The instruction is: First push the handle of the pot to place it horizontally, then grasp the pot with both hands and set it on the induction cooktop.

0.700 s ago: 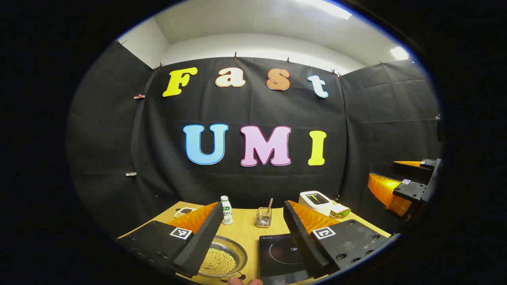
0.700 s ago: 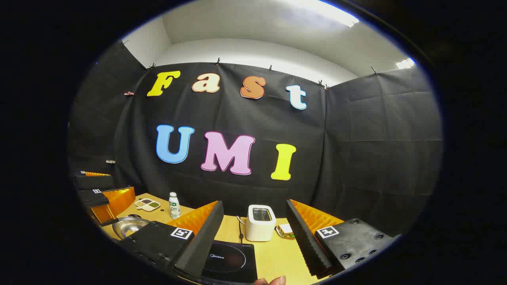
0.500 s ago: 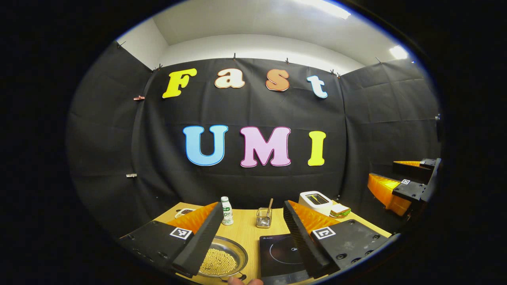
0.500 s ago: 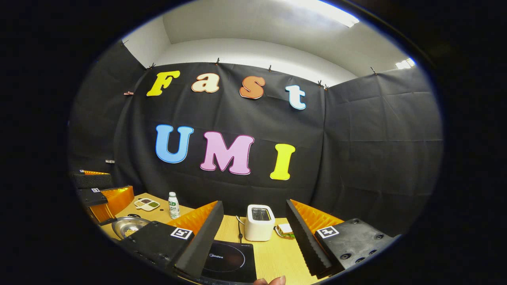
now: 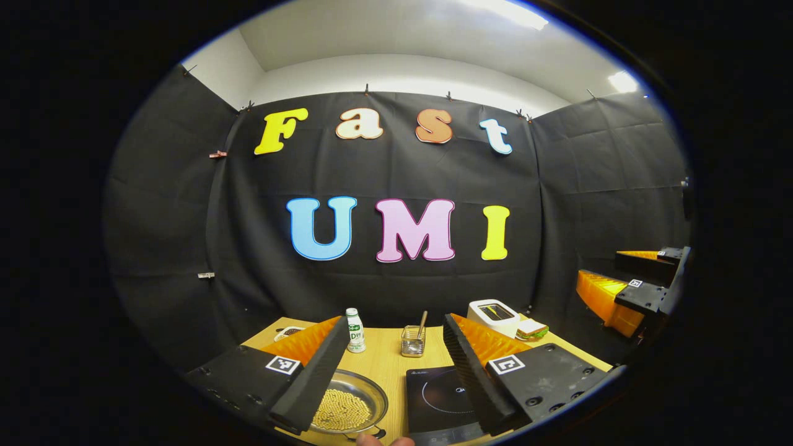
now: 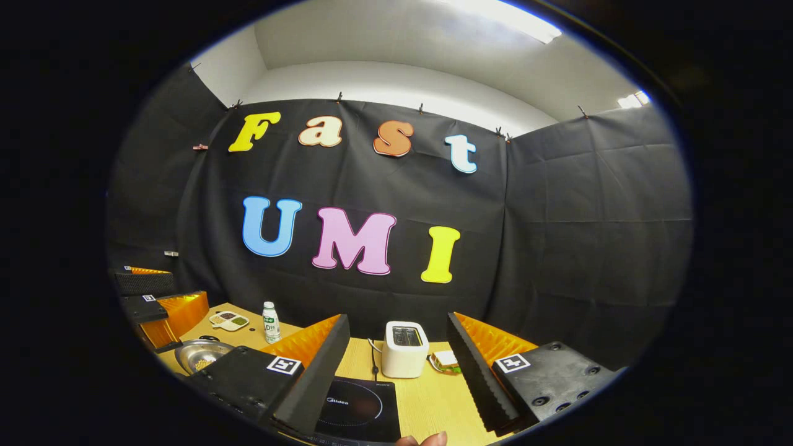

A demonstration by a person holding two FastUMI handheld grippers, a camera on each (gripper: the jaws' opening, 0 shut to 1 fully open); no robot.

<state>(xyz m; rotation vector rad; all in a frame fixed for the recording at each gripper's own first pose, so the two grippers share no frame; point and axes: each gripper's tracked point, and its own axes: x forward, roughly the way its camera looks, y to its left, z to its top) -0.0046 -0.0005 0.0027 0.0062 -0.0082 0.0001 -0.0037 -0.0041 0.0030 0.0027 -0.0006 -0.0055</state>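
In the left gripper view, the left claw hung w/ fingers apart above the wooden tabletop, gripping nothing. The pot, w/ yellow beans inside, sat at bottom centre-left, just beside the black induction cooktop. In the right gripper view, the right claw was likewise spread over the cooktop, w/ a white toaster behind it.

Pot, cooktop on table

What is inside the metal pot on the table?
The pot holds many small pale yellow grains or beans, heaped in its middle. The left tongs cover its left part, so the contents there cannot be seen.
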